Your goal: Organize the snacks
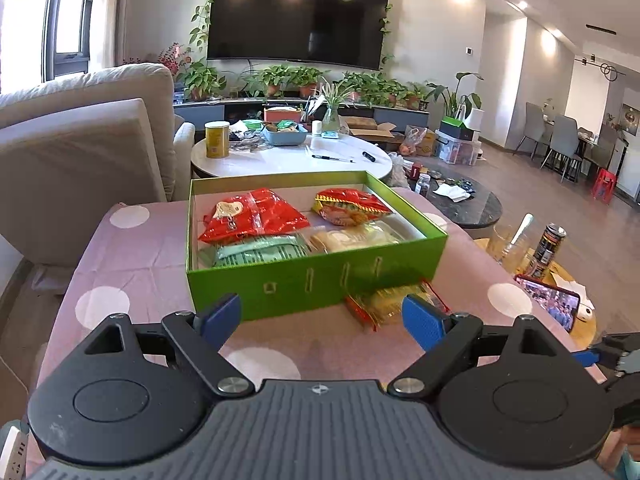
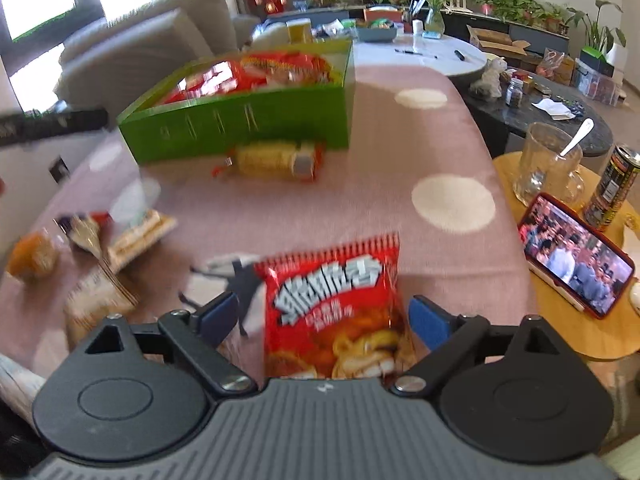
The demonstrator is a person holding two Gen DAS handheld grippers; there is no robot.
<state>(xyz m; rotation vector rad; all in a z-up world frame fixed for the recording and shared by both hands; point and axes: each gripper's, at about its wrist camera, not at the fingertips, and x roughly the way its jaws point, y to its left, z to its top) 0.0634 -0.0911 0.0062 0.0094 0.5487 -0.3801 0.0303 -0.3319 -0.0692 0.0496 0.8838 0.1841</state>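
Snacks already fill the green box [image 1: 316, 280], which sits straight ahead of the left gripper [image 1: 322, 318] on the pink dotted tablecloth [image 1: 132, 256]: a red packet [image 1: 252, 216] at the far left of the box, a red-and-yellow packet [image 1: 350, 204] at the far right, a pale green packet [image 1: 260, 252] nearer on the left and a clear pack of pale biscuits [image 1: 356, 236] nearer on the right. The left gripper has its blue fingers [image 1: 424, 322] spread wide with nothing between them. Just beyond its right finger, a yellow biscuit pack with red ends [image 1: 384, 304] lies on the cloth against the near wall of the box. The right gripper [image 2: 322, 316] also stands wide open, and a red snack bag with white lettering [image 2: 336, 308] lies between its fingers, closer to the right finger; whether either finger touches the bag cannot be told. From this gripper the green box [image 2: 240, 124] is ahead and to the left, with the yellow biscuit pack [image 2: 276, 160] in front of it. Further loose snacks, blurred, lie on the cloth to the left of the right gripper: a clear pack of light biscuits [image 2: 136, 236] and an orange item [image 2: 32, 256]. To the right of it, off the cloth on a round wooden side table [image 2: 560, 332], stand a phone showing a video [image 2: 576, 268], a glass mug with a spoon [image 2: 548, 168] and a dark can [image 2: 612, 188].
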